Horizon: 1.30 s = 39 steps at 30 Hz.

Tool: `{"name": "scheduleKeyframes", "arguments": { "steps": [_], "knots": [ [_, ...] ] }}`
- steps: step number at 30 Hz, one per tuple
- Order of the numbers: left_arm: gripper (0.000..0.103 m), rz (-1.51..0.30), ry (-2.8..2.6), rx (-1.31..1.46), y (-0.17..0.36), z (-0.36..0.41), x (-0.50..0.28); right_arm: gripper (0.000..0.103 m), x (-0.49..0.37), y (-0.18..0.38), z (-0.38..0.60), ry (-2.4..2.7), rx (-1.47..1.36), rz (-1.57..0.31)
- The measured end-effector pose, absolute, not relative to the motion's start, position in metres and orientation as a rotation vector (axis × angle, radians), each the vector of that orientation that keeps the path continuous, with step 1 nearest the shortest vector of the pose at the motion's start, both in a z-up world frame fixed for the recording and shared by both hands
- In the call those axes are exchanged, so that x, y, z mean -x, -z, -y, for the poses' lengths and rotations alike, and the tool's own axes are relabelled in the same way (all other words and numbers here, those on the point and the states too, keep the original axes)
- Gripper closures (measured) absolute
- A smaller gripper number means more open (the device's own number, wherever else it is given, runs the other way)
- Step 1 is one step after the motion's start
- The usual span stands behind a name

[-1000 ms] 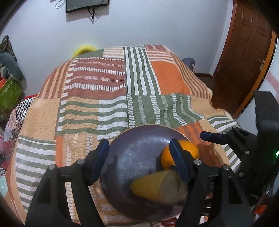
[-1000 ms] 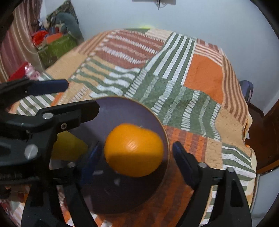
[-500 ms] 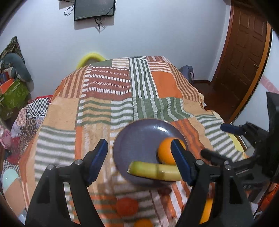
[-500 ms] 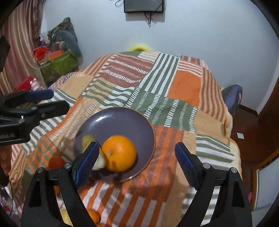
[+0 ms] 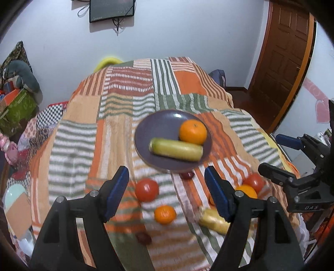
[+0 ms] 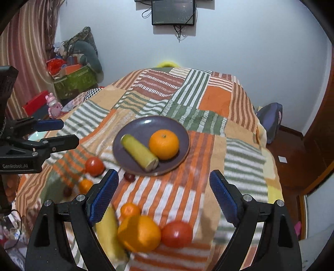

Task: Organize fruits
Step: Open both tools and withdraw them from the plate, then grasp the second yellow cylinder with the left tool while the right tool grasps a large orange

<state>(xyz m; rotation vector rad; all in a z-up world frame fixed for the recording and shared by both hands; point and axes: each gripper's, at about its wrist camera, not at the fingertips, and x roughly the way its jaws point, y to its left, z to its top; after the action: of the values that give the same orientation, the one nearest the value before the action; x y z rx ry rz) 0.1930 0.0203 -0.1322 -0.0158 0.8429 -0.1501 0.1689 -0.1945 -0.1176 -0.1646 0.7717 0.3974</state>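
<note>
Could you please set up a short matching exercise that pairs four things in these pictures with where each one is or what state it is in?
Things:
1. orange
2. tomato
3. right gripper
4. monitor

Places or states:
A. on the wall
B. open, holding nothing
C. on the purple plate, beside the yellow-green fruit
D. on the striped blanket, off the plate

Pairs: 1-C, 2-D, 3-B, 4-A
</note>
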Motion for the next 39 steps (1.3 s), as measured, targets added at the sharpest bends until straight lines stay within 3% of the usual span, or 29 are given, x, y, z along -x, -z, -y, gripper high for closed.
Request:
{"name": "scheduleKeyframes", "arguments": {
  "steps": [14, 18, 27, 31, 39],
  "knots": [
    [0.024, -0.922, 0.158, 0.015, 0.179, -0.002, -0.141, 0.016, -0.129, 0.181, 0.202, -0.353, 0.048, -0.924],
    [0.024, -0.957, 0.156, 0.019, 0.194, 0.0, -0.137, 0.024, -0.138, 0.195, 0.204, -0.36, -0.043, -0.973],
    [0.024, -1.014, 0.221, 0.015, 0.211, 0.019, -0.128, 0.023, -0.137, 0.193, 0.191, -0.344, 0.008, -0.958],
    [0.014, -1.004, 0.267, 0.001, 0.209, 0.042, -0.126, 0.029, -0.129, 0.194, 0.204, -0.358, -0.032, -0.971],
    [0.012, -1.007, 0.318, -0.051, 0.219, 0.082, -0.133, 0.03, -0.109, 0.175, 0.233, -0.315, 0.005, -0.929]
  ]
}}
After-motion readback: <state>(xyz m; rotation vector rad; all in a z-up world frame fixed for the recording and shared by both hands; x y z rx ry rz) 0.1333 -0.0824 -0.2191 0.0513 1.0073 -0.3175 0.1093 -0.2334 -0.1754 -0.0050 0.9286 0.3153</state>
